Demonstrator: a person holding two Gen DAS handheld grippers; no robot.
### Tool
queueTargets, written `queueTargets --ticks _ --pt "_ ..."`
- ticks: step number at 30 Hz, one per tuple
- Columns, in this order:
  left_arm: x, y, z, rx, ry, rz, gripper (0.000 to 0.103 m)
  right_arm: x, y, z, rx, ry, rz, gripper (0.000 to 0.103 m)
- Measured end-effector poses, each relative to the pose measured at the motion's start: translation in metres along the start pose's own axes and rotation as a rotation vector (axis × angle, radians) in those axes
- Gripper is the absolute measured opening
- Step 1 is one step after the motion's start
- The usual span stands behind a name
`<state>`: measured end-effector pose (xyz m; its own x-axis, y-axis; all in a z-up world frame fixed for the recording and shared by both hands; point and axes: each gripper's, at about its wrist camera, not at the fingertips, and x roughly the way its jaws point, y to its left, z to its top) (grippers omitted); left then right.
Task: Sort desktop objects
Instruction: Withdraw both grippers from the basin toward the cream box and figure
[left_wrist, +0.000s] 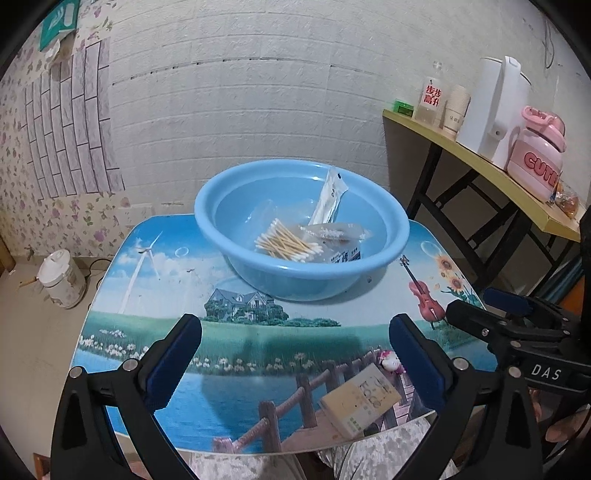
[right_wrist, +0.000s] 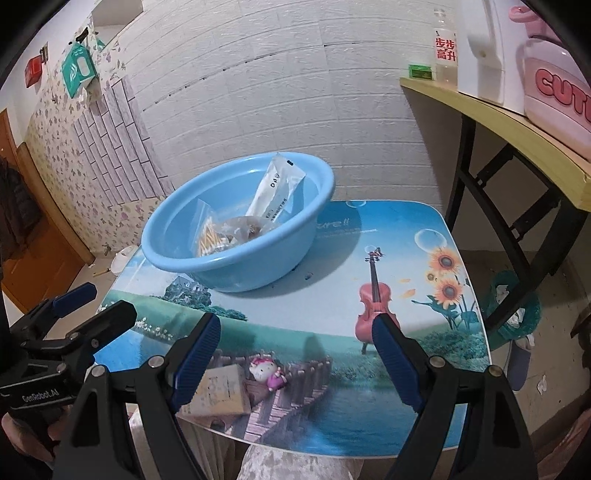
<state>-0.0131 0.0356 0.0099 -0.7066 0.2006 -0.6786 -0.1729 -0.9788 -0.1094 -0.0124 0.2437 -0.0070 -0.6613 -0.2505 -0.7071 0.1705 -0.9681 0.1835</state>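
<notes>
Sitting on the picture table (left_wrist: 122, 258), the blue basin (left_wrist: 301, 229) already has 3 things in it: a bag of cotton swabs (left_wrist: 286, 243), a tall white packet (left_wrist: 330, 195) leaning on the far wall of the basin, and a clear packet (left_wrist: 340, 232) lying beside the swabs. 2 things are not in the basin yet. A small yellow box (left_wrist: 360, 400) lies near the front edge of the table, and a little pink cat toy (right_wrist: 267, 371) lies just beside it. The left gripper (left_wrist: 295, 363) hangs over the front of the table with its fingers spread as wide as they go, and nothing is between them. The right gripper (right_wrist: 295, 363) is open wide too and holds nothing; in its own view the cat toy shows low in the gap between its fingers, but the fingers do not touch it. The sorting looks partly done, and the step now seems to be going for the next thing to pick up. Next, 1 gripper likely needs to go down around the box or the toy, close on it gently, then lift it over the rim of the basin. The toy is small and round, so it could slip out.
</notes>
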Motion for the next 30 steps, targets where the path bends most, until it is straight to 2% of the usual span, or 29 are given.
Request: queueTargets --ticks 8,11,16,23,30 --pt "-0.003 -0.006 -0.017 -0.033 0.002 0.023 0.103 -0.005 -0.007 -0.016 -0.027 0.012 -0.026 0.086" --pt "0.001 -0.007 -0.025 -0.072 0.033 0.014 0.103 0.003 -0.011 -0.023 -0.031 0.041 -0.040 0.086" --pt "0.006 -0.016 -0.031 -0.049 0.051 0.030 0.103 0.005 -0.015 -0.028 -0.019 0.039 -0.037 0.086" --pt "0.006 -0.022 -0.040 -0.094 0.043 0.028 0.103 0.007 -0.022 -0.029 -0.007 0.044 -0.056 0.086" --pt "0.019 -0.033 -0.052 -0.091 0.089 0.034 0.103 0.011 -0.029 -0.034 0.001 0.052 -0.059 0.086"
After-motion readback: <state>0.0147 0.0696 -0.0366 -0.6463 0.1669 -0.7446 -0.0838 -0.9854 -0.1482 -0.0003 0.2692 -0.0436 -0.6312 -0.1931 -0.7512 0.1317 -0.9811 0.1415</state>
